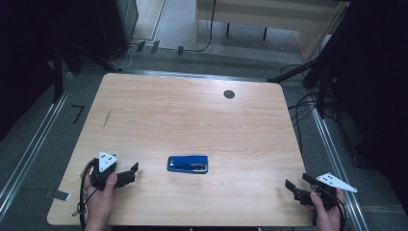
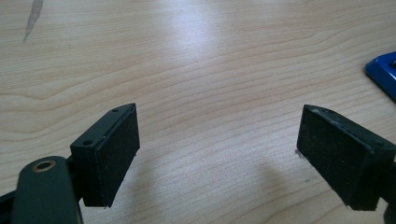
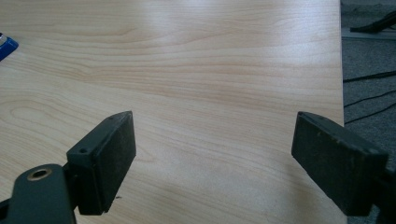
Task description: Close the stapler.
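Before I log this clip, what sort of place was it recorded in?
Probably a lab or office set up for recording: a bare wooden table on grey carpet, loose cables trailing past dark stand legs, and a lone blue stapler lying between the two hand-held grippers.

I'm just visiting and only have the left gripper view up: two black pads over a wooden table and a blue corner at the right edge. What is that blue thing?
Observer: It's a blue stapler, lying flat near the middle of the table in the high view.
Operator: Is anything holding it?
Observer: No. The left gripper sits apart from it, jaws open, with bare wood between.
Operator: Is there a second gripper?
Observer: Yes, the right gripper is near the table's right front corner, also open and farther from the stapler.
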Demonstrator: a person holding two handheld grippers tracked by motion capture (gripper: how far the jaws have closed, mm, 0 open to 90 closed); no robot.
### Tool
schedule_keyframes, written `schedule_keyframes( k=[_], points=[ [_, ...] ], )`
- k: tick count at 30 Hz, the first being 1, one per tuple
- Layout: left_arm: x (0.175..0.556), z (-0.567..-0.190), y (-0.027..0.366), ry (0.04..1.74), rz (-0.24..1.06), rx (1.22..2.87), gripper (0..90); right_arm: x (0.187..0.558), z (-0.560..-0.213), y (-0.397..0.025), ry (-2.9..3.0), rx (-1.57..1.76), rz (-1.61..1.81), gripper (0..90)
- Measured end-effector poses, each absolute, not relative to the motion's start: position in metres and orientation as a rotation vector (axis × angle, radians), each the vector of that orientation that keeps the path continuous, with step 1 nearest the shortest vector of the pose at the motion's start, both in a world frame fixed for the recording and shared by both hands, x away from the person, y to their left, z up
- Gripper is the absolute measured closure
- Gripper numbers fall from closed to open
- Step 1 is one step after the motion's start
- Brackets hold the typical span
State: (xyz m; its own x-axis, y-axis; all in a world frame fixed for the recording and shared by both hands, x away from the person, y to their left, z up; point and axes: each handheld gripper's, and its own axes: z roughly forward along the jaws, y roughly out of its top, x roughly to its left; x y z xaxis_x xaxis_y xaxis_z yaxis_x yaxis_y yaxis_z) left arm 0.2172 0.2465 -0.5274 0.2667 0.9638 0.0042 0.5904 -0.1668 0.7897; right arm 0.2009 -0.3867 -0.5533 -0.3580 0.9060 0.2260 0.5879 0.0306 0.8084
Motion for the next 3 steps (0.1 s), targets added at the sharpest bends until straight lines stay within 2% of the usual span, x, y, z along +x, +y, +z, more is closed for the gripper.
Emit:
schedule_keyframes(
  k=[3],
  points=[
    [0.2173, -0.5273, 0.2465, 1.407, 0.692, 1.856, 13.6, 0.2012, -0.5533, -0.3862, 1.966, 1.516, 1.245, 13.7]
  ],
)
